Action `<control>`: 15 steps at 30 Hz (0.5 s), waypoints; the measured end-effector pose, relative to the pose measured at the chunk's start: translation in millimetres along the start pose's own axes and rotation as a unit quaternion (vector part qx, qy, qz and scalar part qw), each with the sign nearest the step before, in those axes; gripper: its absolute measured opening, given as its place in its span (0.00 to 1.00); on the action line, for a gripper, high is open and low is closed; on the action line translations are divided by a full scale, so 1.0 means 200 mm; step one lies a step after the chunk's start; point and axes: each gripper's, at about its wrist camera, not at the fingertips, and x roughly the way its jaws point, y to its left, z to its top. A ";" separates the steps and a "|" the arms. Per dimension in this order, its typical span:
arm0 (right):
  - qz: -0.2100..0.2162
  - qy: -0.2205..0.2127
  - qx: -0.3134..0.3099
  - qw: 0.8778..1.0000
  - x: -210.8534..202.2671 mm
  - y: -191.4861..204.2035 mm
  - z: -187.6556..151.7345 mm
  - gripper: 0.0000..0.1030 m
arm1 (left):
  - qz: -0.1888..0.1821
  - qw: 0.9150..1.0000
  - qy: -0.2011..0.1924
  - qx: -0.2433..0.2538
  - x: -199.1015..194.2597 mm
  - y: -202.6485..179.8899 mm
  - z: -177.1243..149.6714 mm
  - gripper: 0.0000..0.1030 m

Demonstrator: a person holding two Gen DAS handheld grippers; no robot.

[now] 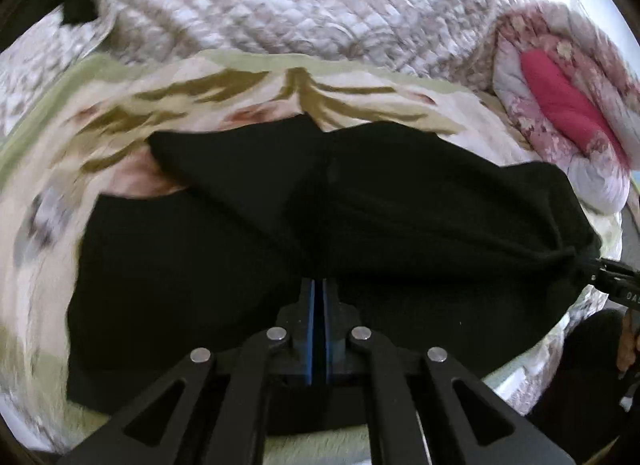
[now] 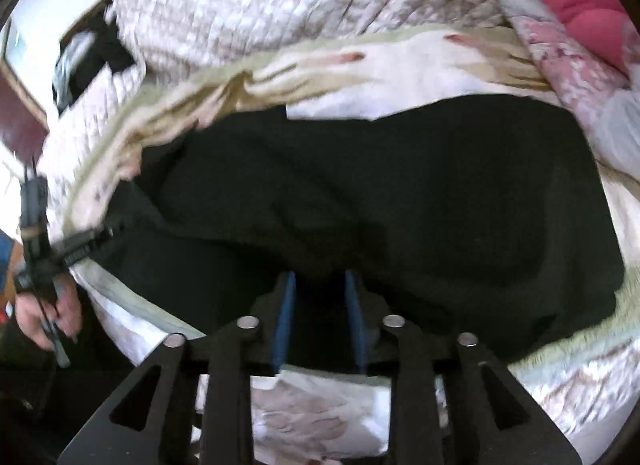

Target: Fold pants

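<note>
Black pants [image 1: 360, 225] spread wide on a pale sheet [image 1: 240, 105] with brown leaves and pink flowers on it; lying in layers, one flap over another, with a soft crease across the middle; filling most of both views. Behind the sheet, a bumpy grey-white quilt [image 1: 280, 5]; off to one side, a rolled-up flowery blanket [image 1: 560, 105] with a bright pink inside.

Left gripper [image 1: 319, 285]: blue pads pressed together, almost no gap; tips right at the near edge of the black cloth; seen from the right wrist view, pinching the left end of the pants, with the cloth pulled to a point there; held by a left hand [image 2: 44, 313] just below it, beside the edge of the bed.

Right gripper [image 2: 320, 277]: blue pads standing apart; black cloth lying in the gap between them; hard to tell if the pads touch that cloth at all; seen from the left wrist view, sitting at the right end of the pants, where the cloth bunches into little folds near the tips; under it, part of a right hand [image 1: 628, 349], dark and hard to see.

Both grippers pointing down at the bed, well apart, one at each end of the pants; sheet and quilt a bit blurry in both views.
</note>
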 end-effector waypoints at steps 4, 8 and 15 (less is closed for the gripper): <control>0.001 -0.040 0.053 0.998 -0.09 -0.05 -0.02 0.49 | 0.005 0.999 -0.028 -0.022 -0.08 0.05 0.05 0.29; -0.013 -0.054 0.122 0.991 -0.12 -0.17 -0.06 0.49 | 0.007 0.999 -0.041 -0.020 -0.06 0.01 0.17 0.42; -0.063 -0.103 0.227 0.966 -0.28 -0.43 -0.09 0.49 | 0.028 0.999 -0.016 0.026 0.19 -0.16 0.31 0.44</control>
